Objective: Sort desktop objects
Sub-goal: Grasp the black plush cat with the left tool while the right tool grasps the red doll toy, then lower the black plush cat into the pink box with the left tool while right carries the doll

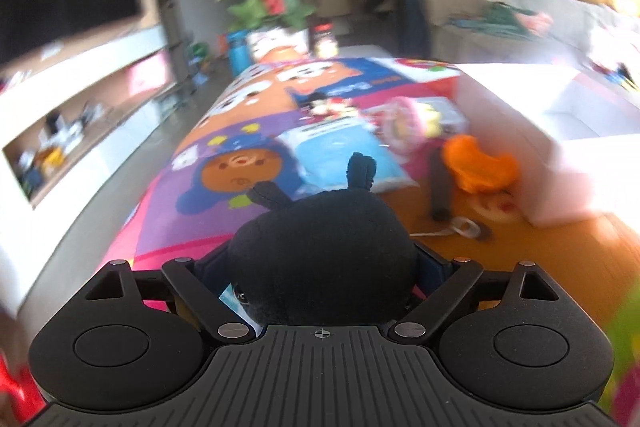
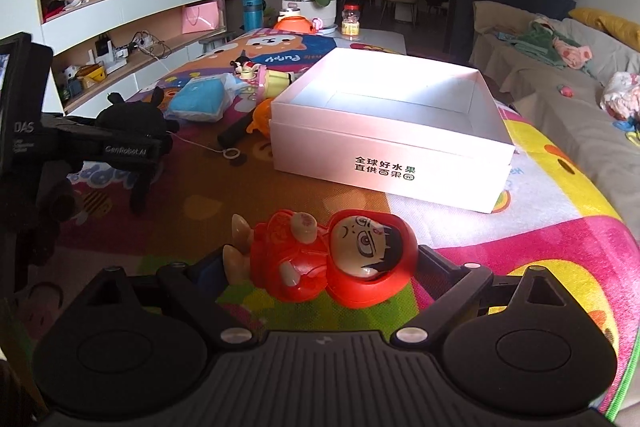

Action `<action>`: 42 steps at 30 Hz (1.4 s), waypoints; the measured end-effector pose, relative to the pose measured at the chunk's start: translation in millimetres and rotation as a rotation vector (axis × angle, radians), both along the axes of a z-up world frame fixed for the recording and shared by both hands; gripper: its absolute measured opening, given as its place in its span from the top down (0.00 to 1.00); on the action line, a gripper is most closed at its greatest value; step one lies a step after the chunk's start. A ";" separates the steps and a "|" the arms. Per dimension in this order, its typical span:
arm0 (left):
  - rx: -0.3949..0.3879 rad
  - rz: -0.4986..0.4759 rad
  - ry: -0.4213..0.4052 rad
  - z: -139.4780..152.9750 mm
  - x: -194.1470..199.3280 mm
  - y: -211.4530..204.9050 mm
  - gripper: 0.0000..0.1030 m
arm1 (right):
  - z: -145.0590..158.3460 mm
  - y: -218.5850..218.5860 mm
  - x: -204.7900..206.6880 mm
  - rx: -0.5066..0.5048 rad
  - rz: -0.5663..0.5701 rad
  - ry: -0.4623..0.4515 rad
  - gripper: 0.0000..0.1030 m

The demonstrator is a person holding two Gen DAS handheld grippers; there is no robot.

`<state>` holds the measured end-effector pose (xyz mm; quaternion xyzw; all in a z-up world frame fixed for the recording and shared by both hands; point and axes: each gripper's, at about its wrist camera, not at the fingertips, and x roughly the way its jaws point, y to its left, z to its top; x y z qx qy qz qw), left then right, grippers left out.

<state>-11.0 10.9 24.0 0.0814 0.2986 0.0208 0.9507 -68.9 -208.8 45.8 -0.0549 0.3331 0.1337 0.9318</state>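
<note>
A black plush toy point(image 1: 324, 247) with small ears fills the space between the jaws of my left gripper point(image 1: 324, 267), which is shut on it; its fingertips are hidden behind the plush. The right wrist view shows that gripper point(image 2: 132, 147) at the left, plush toy point(image 2: 132, 115) in its grasp. A red-hooded doll point(image 2: 320, 263) lies crosswise between the jaws of my right gripper point(image 2: 316, 267), feet at one pad and hood against the other, so it is shut on the doll. An open white box point(image 2: 392, 147) stands just beyond on the cartoon mat point(image 2: 520, 259).
A blue packet point(image 2: 198, 101), a pink and yellow toy point(image 2: 272, 79), an orange toy point(image 2: 262, 115) with a black handle and a ring on a string point(image 2: 232, 154) lie left of the box. A flower pot point(image 2: 308, 7) and jar point(image 2: 351, 21) stand at the far end. A sofa point(image 2: 560, 99) runs along the right.
</note>
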 end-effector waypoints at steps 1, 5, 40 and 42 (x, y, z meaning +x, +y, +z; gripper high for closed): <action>0.010 -0.054 0.002 4.9 -11.2 -3.1 0.10 | 4.2 -1.6 -4.2 -0.009 0.015 -0.014 0.09; 0.040 -0.305 -0.013 35.7 -50.6 -19.5 0.10 | 28.4 -14.0 -24.2 -0.058 0.055 -0.099 0.09; -0.228 -0.261 0.073 18.4 -4.4 5.4 0.00 | 108.1 -27.9 135.0 0.042 -0.028 -0.287 0.07; -0.227 -0.229 0.065 20.5 -7.5 8.6 0.00 | 113.2 -28.1 154.8 0.079 -0.053 -0.265 0.04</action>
